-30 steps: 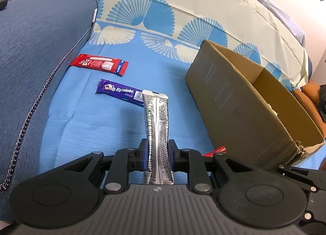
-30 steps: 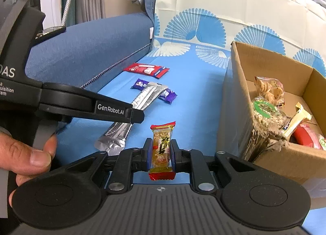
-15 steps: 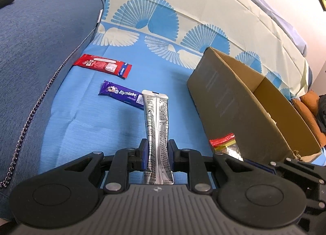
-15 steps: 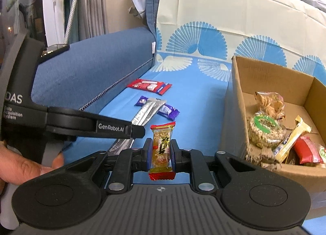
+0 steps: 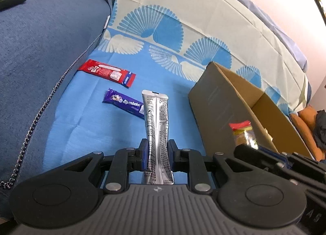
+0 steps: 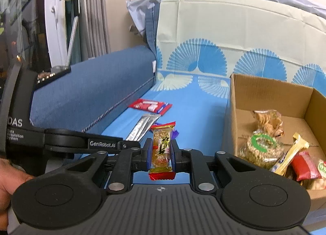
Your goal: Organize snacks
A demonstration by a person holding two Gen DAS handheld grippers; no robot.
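My left gripper (image 5: 156, 149) is shut on a long silver stick pack (image 5: 156, 116), held above the blue sheet. My right gripper (image 6: 161, 153) is shut on a small red-and-gold peanut bar (image 6: 162, 145), which also shows in the left wrist view (image 5: 243, 133) beside the box. A cardboard box (image 6: 264, 90) stands to the right with several snacks inside (image 6: 262, 147); it also shows in the left wrist view (image 5: 220, 102). A red bar (image 5: 108, 70) and a purple bar (image 5: 124, 103) lie on the sheet ahead.
A blue sofa arm (image 5: 40, 51) rises on the left and a patterned backrest (image 5: 193, 20) stands behind. The left gripper body (image 6: 67, 141) is at the left of the right wrist view. An orange cushion (image 5: 305, 116) lies beyond the box.
Both grippers have lifted with their snacks. The right gripper with the peanut bar has risen next to the box side and now looks more level across the box.
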